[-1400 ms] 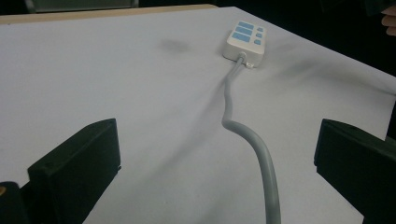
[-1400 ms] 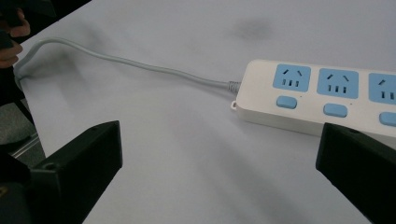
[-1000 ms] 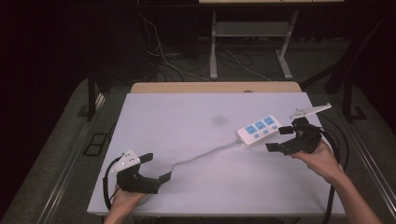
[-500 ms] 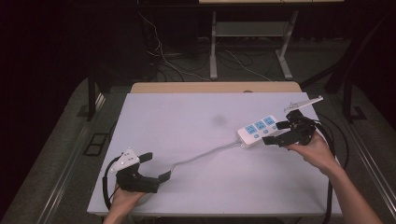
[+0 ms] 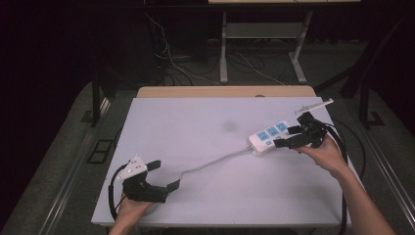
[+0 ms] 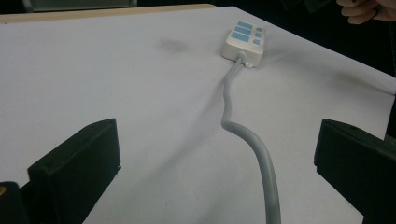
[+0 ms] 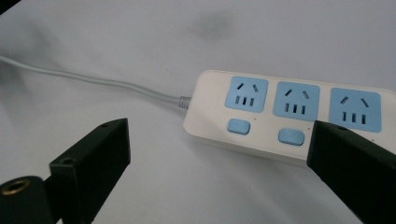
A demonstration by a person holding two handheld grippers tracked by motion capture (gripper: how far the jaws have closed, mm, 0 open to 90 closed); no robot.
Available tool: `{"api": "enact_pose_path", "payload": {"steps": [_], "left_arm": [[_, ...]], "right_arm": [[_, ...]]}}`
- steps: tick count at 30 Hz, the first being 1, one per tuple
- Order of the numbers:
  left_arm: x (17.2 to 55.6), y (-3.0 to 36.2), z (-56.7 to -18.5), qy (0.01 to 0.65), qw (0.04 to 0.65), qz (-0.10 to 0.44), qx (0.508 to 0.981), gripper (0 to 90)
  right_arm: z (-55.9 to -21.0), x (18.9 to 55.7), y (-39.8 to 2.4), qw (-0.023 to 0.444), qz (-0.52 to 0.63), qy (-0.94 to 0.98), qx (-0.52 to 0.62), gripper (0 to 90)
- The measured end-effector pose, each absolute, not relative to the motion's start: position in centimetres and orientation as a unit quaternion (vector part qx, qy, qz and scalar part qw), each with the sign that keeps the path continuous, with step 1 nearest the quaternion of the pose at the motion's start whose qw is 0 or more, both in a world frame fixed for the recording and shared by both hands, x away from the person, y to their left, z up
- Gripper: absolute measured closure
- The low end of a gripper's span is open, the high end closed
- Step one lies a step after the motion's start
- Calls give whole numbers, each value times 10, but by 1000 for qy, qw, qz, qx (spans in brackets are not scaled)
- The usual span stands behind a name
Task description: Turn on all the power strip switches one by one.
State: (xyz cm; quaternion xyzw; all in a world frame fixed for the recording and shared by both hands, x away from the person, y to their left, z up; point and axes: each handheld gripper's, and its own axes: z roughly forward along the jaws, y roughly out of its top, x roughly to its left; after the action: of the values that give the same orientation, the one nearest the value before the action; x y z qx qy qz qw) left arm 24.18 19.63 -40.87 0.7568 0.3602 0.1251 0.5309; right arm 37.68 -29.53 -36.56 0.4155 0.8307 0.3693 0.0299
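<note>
Toward the right edge of the white table [image 5: 195, 127], a power strip [image 5: 268, 135] is flanked by the wide-spread jaws of the right gripper [image 5: 288, 137]. Its grey cord [image 5: 215, 159] is straddled near the front-left corner by the left gripper [image 5: 164, 175], likewise wide.

No text, brand, number or sign can be read in any view. The white power strip [image 7: 285, 119] carries three blue socket faces and blue buttons, but no lettering shows on its casing in the right gripper view, and in the high view [image 5: 268, 136] and the left gripper view [image 6: 244, 41] it is too small to tell. The white surface [image 5: 195, 147] it lies on bears no print or label either.
</note>
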Motion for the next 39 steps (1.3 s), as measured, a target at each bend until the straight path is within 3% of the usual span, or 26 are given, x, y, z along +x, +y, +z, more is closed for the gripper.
{"api": "enact_pose_path", "payload": {"steps": [2, 3, 6, 7, 9, 11, 12, 13, 14, 17, 18, 23, 25, 39], "left_arm": [[242, 195, -409, 359, 531, 124, 757, 0], [242, 195, -409, 359, 531, 124, 757, 0], [242, 194, -409, 358, 531, 123, 758, 0], [242, 193, -409, 358, 530, 124, 759, 0], [242, 193, -409, 357, 530, 124, 760, 0], [242, 192, -409, 356, 530, 124, 760, 0], [242, 191, -409, 356, 530, 125, 760, 0], [242, 191, -409, 355, 530, 125, 760, 0], [242, 191, -409, 354, 530, 126, 760, 0], [243, 189, -410, 352, 529, 128, 761, 0], [243, 189, -410, 352, 529, 129, 761, 0], [245, 187, -411, 349, 527, 130, 764, 0], [245, 186, -411, 345, 528, 130, 765, 0], [251, 187, -411, 352, 525, 144, 761, 0]], "right_arm": [[-368, 379, -295, 29, 368, 830, 418, 80], [-369, 381, -293, 31, 368, 832, 415, 151], [-371, 384, -292, 32, 366, 831, 417, 190], [-372, 385, -291, 36, 368, 830, 417, 256], [-373, 386, -290, 38, 368, 829, 419, 284], [-374, 389, -289, 42, 368, 827, 423, 386], [-374, 389, -289, 42, 368, 827, 423, 386], [-375, 390, -288, 45, 370, 825, 426, 458], [-375, 390, -288, 45, 370, 825, 426, 458], [-378, 393, -287, 50, 364, 823, 434, 601], [-378, 393, -287, 50, 364, 823, 434, 601], [-384, 397, -283, 52, 358, 827, 431, 830], [-385, 397, -282, 52, 358, 825, 433, 881], [-398, 405, -274, 26, 347, 831, 435, 899]]}}
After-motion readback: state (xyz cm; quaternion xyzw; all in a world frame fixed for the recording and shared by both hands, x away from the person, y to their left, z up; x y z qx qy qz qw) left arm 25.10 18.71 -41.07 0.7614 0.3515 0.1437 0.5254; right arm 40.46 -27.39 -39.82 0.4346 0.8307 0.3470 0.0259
